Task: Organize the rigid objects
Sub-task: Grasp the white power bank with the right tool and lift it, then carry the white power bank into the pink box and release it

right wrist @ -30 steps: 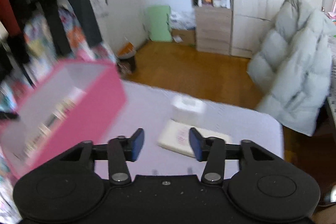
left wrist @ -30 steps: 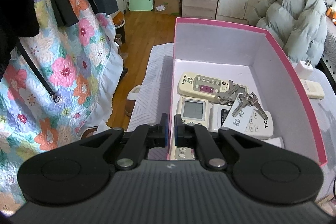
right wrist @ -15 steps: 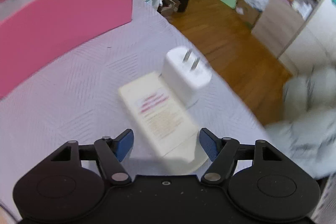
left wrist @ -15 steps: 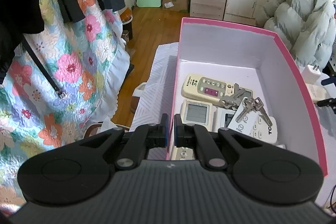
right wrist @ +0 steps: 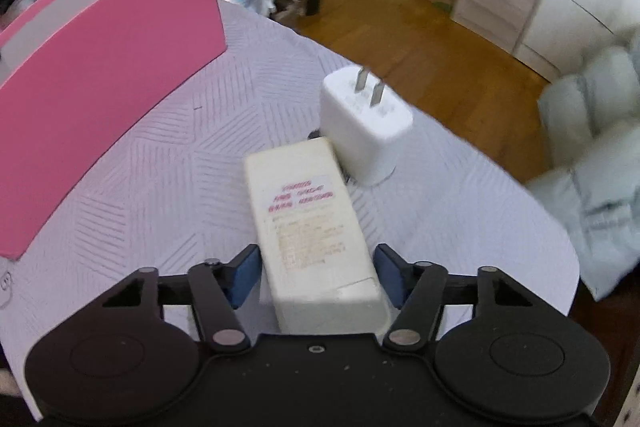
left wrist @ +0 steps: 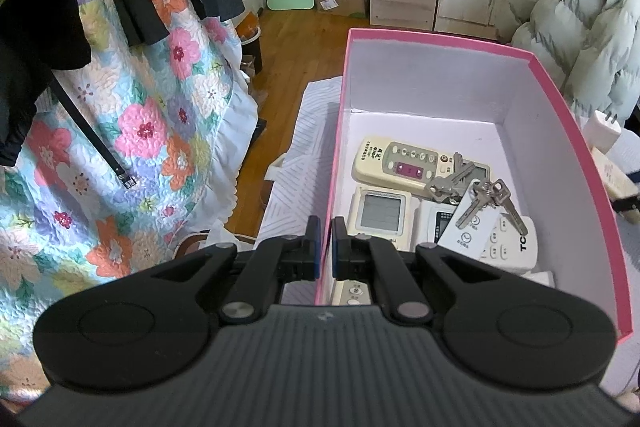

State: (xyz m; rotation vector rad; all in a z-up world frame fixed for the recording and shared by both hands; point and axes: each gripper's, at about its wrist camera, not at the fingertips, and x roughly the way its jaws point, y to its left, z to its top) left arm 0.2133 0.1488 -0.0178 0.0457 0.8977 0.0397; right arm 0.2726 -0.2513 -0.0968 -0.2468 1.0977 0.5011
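The left tool (left wrist: 324, 243) tilts downward over the near left wall of the pink box (left wrist: 560, 115), its blue-padded fingers drawn together and clamped on that thin wall, one pad outside and one inside. The right tool (right wrist: 318, 277) points steeply down at the tabletop (right wrist: 160, 187), fingers apart; its jaws have just been closing, with the cream remote (right wrist: 312, 227) lying between them, and a narrow gap shows beside each blue pad, so the pads do not yet press on it. That remote lies back side up, long and yellowed, with a label of reddish print and a battery cover at its near end. Its far end touches a white plug adapter (right wrist: 366, 125) that stands with its two metal prongs pointing up. Both rest on the white quilted cover to the right of the box. Inside the box lie a beige air-conditioner remote (left wrist: 416, 165), a remote with a grey screen (left wrist: 380, 209), a white remote (left wrist: 508, 245) and bunches of keys (left wrist: 486, 197) lying on top of them.
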